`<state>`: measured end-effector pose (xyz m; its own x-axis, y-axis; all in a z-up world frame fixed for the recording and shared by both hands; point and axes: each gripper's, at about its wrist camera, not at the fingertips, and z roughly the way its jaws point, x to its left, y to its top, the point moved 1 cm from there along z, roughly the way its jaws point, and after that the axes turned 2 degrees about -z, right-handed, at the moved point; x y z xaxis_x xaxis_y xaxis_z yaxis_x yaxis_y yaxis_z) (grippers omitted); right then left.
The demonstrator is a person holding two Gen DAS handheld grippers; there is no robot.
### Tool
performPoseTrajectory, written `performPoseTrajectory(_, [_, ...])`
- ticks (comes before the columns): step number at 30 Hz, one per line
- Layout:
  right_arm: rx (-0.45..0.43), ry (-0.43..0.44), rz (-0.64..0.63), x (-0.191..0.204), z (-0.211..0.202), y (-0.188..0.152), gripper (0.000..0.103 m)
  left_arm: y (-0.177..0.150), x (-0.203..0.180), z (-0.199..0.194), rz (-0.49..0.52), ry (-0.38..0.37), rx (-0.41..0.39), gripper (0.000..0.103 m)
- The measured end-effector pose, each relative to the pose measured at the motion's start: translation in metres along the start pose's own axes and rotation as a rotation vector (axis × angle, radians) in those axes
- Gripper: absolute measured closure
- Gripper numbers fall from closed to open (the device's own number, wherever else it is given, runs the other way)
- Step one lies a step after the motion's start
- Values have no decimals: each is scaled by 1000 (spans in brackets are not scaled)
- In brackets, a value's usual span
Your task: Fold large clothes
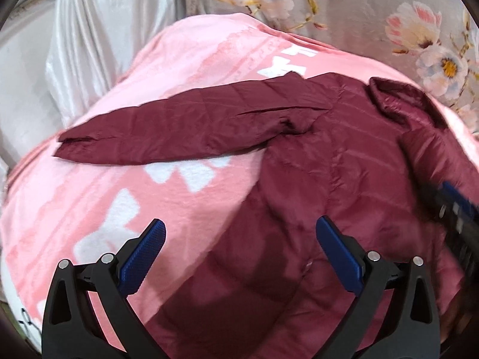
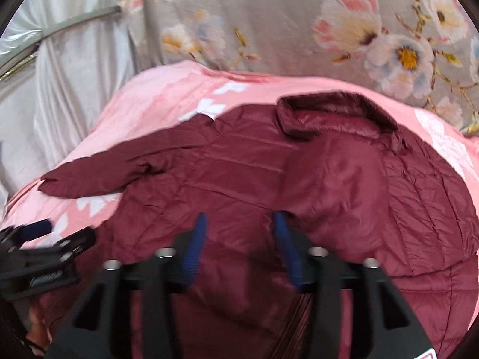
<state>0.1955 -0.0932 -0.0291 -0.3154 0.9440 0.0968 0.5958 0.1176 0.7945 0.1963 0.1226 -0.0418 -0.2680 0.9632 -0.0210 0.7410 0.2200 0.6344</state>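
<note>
A grey floral sheet (image 2: 269, 24) fills the background, with pale satin fabric (image 1: 89, 30) bunched at the left. In front of it lies a pink blanket (image 1: 209, 185) with white patterning, spread over what looks like a bed. On the blanket rests the maroon puffer jacket (image 2: 239, 173), quilted and slightly shiny. Its collar (image 2: 335, 110) lies toward the floral sheet, and one sleeve (image 1: 179, 131) stretches out flat to the left across the pink — its cuff end well away from the body of the garment. On the right side, part of the jacket is folded over onto the body, forming a smoother raised panel below the collar.

The left tool (image 1: 239, 239) hovers over the jacket's lower left edge, its blue-padded fingers spread wide with nothing between them; one finger sits above the blanket, the other above the maroon fabric. The right tool (image 2: 239, 239) is blurred, positioned above the middle of the jacket — its fingers stand partly apart and hold nothing. Each tool shows at the edge of the other's view, dark and smeared.
</note>
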Motion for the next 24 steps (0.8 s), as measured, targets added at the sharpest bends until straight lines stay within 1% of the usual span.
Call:
performPoseTrajectory(1, [-16,-5,-6,2,-7,-1,45,4,-3,1,-7,-27,7,5])
performPoseTrajectory(4, [-55,-30,-22,4,-32,-7,44,15,-16,2,-25,-105,24,5])
performPoseTrajectory(5, [-63,-32,-20,1,-39,-9,44,17,-19,2,-29,-121,26,5])
performPoseTrajectory(6, [-65,-52,-6,-5,-44,-12,45,20,-23,0,-32,-134,23,5])
performPoseTrajectory(8, [-38,-118,56,-28,-47,-13,46,22,-28,-4,-32,-132,2,5])
performPoseTrajectory(9, [-28,-143,88,-39,-47,-13,51,22,-28,-6,-33,-125,-8,5])
performPoseTrajectory(10, [-19,-178,140,-54,-46,-13,62,22,-26,-7,-34,-113,-17,5])
performPoseTrajectory(11, [-9,-200,174,-65,-44,-12,67,21,-24,-7,-31,-96,-23,5])
performPoseTrajectory(13, [23,-244,240,-88,-32,-8,84,19,-18,-6,-24,-56,-31,5])
performPoseTrajectory(15, [66,-273,244,-95,-12,-5,90,17,-10,-3,-20,-12,-31,5])
performPoseTrajectory(16, [91,-277,241,-96,1,-3,91,16,-5,-2,-22,1,-30,5])
performPoseTrajectory(17, [114,-265,236,-94,12,-3,91,15,-1,-1,-25,11,-29,5])
performPoseTrajectory(18, [136,-225,231,-88,25,0,92,15,5,0,-31,22,-27,5])
performPoseTrajectory(19, [139,-191,227,-82,30,0,92,15,11,1,-40,35,-27,5])
performPoseTrajectory(20, [128,-114,208,-67,37,6,92,15,15,1,-47,42,-27,5])
performPoseTrajectory(21, [113,-56,187,-56,39,10,92,15,20,3,-58,52,-25,5])
performPoseTrajectory(23, [68,89,104,-21,37,21,93,15,28,5,-70,61,-19,5])
performPoseTrajectory(24, [51,142,55,-2,34,25,93,15,31,7,-75,68,-14,5])
